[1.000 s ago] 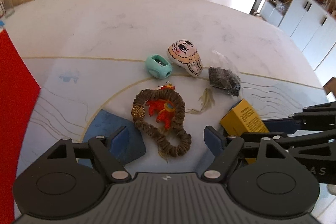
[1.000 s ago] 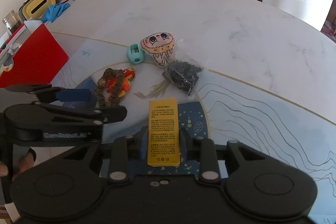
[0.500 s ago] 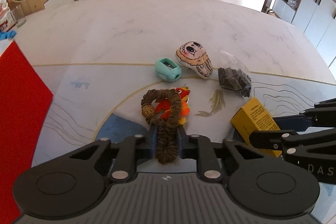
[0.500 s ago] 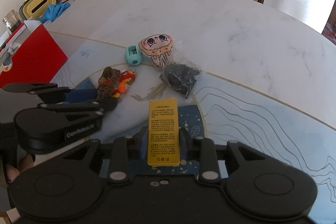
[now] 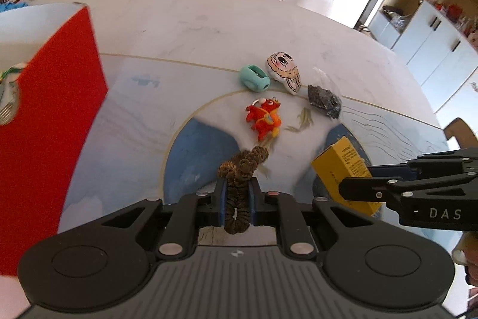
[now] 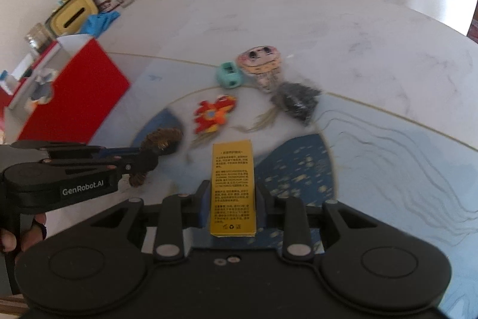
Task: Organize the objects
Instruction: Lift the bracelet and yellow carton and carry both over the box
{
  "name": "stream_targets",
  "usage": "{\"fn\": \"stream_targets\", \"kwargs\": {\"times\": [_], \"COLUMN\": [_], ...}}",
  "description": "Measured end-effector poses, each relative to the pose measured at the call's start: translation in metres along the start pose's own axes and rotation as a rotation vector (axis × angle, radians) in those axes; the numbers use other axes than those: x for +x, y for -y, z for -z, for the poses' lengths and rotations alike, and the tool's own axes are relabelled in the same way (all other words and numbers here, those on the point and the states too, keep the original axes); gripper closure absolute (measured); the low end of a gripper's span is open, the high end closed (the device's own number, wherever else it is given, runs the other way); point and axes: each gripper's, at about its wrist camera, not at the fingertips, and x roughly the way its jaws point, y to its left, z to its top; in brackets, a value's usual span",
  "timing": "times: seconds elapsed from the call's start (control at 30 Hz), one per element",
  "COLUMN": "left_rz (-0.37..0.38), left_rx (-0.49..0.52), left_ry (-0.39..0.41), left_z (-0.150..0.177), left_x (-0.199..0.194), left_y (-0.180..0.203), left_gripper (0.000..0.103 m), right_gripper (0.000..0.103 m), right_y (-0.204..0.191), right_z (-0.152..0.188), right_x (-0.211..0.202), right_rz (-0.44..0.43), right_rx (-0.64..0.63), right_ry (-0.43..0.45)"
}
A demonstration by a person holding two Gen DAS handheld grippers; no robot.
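Black two-finger grippers, blue jaws, silver screws, white "DAS" and "GenRobot.AI" lettering.

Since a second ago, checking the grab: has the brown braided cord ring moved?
Yes. The brown braided cord ring came off the orange dragon charm, toward the camera, in the left tongs.

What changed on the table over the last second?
The left claw closed on the brown braided loop and pulled it off the red dragon charm, which now lies uncovered. The right claw kept its grip on the yellow box. The sharpener, plush face and dark bag stayed put.
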Motion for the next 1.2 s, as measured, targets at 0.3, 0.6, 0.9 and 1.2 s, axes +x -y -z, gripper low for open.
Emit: {"fn": "stream_targets", "kwargs": {"times": [0.3,0.6,0.9,1.2], "left_rz": [0.058,0.088,0.064,-0.017], "left_rx": [0.004,0.010,-0.002,0.004], "left_ry": [0.050,0.115,0.163,0.184], "left_z": [0.006,-0.007,-0.025,-0.038], "left_x": [-0.052,-0.112,-0.153,-0.167], "left_y": [-0.018,-0.058,-0.122,-0.194], "left_gripper": [0.089,0.089,0.089,0.089], "right_gripper": [0.074,0.074,0.074,0.074], "right_y": [-0.041,-0.101,-0.172,-0.240], "right_z": [0.009,-0.007,-0.037,-0.070], "right_x": [-0.031,-0.057,-0.054,-0.019], "right_rz": [-0.011,-0.013,-0.030,-0.043], "right_rx": [-0.006,-0.054,-0.114,-0.184], "right_ry": [0.026,0.094,0.153,0.179]}}
